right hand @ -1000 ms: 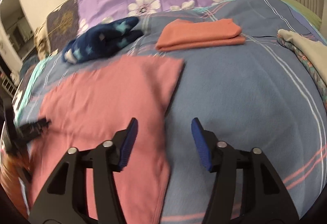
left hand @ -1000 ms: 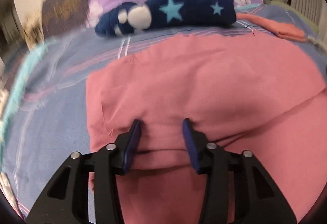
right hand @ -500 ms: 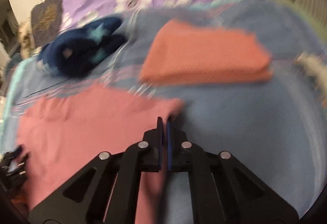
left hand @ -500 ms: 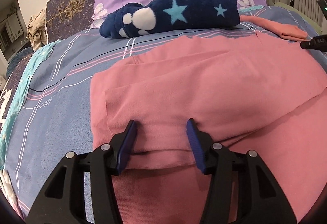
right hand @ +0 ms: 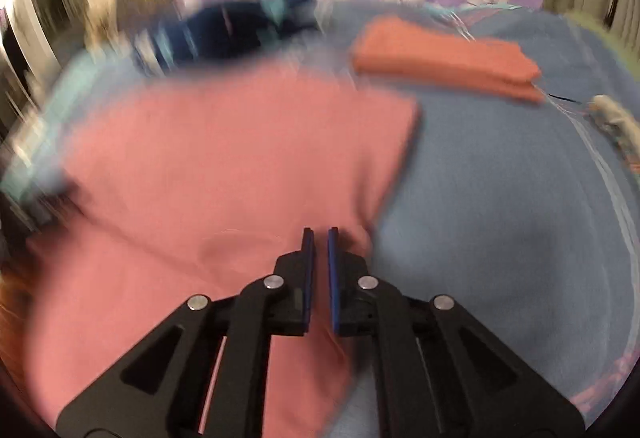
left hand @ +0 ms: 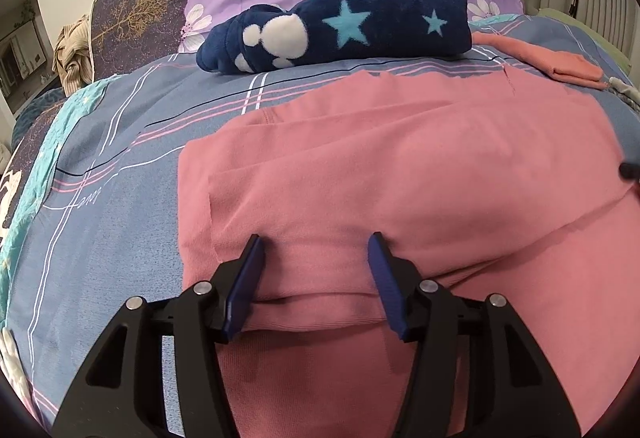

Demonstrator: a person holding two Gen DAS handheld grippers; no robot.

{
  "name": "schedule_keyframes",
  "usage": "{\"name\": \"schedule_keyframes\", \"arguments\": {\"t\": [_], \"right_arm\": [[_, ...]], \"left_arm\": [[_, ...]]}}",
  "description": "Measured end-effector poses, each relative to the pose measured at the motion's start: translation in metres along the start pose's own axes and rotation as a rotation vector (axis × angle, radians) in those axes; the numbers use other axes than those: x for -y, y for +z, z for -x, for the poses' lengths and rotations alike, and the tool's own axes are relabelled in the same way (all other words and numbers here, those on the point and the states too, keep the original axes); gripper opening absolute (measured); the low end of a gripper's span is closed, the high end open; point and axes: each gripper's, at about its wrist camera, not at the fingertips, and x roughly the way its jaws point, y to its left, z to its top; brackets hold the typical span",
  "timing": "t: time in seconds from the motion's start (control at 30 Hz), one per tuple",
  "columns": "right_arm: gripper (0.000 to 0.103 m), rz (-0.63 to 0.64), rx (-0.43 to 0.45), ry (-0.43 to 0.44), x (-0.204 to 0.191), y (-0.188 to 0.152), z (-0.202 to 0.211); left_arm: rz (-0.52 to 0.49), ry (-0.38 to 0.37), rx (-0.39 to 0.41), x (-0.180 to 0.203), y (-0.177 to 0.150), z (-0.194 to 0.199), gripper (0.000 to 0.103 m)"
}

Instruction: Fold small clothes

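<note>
Mid-fold on pink garment (left hand: 400, 166), spread on bed (left hand: 120, 142). Left claw (left hand: 316, 278) wide, straddling near folded hem. Right claw (right hand: 319, 258) nearly closed, pinching right edge. Next: likely carry that edge across.

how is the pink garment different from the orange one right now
The pink garment lies spread wide and only partly folded; the orange garment is a compact folded stack. The pink one is pinched at its edge by the right hand-held gripper; the orange one sits untouched, farther back. Both rest on the blue plaid bedspread.
</note>
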Motion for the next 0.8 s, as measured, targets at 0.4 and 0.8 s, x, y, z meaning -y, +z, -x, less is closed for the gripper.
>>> {"name": "schedule_keyframes", "arguments": {"t": [0.4, 0.8], "right_arm": [[0.036, -0.108, 0.049, 0.062, 0.007, -0.06, 0.073], [0.041, -0.179, 0.026, 0.175, 0.001, -0.114, 0.097]], "left_arm": [[0.2, -0.179, 0.04, -0.067, -0.058, 0.075, 0.076], [0.034, -0.338, 0.003, -0.043, -0.141, 0.118, 0.086]]}}
